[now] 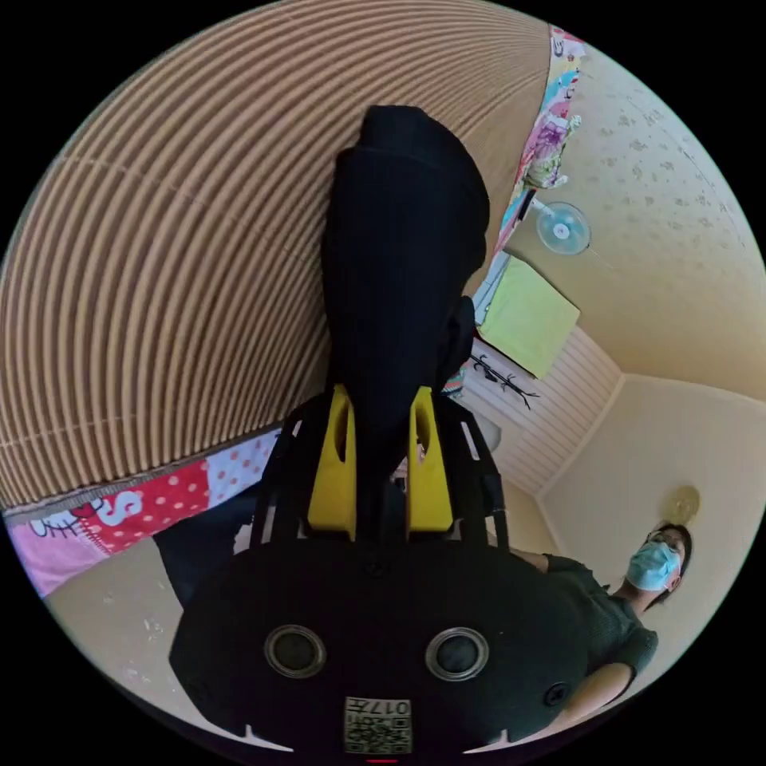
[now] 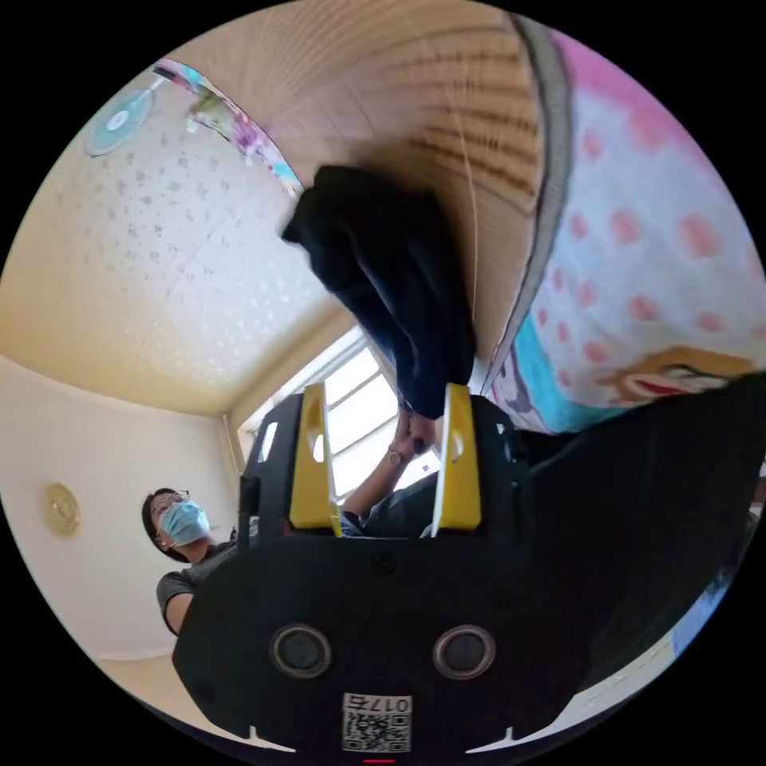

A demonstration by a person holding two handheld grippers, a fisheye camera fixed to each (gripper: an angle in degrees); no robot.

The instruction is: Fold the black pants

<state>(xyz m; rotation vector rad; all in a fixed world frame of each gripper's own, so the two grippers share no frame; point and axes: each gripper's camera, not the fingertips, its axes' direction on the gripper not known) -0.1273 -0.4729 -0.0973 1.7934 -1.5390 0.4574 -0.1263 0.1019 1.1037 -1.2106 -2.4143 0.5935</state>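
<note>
The black pants (image 1: 399, 239) rise as a bunched strip from between the yellow jaws of my left gripper (image 1: 382, 392), which is shut on them. In the right gripper view a blurred fold of the black pants (image 2: 383, 255) hangs down to the tip of the right-hand jaw. My right gripper (image 2: 385, 395) is open, its jaws wide apart, and the cloth touches one jaw at most. More black cloth (image 2: 662, 511) spreads at the right edge of that view.
A brown ribbed mat (image 1: 159, 239) lies behind the pants, edged by a pink and red patterned blanket (image 1: 144, 511) (image 2: 654, 239). A masked person (image 1: 638, 590) (image 2: 179, 527) stands over the grippers. A fan (image 1: 562, 227), a window (image 2: 359, 407) and the ceiling show.
</note>
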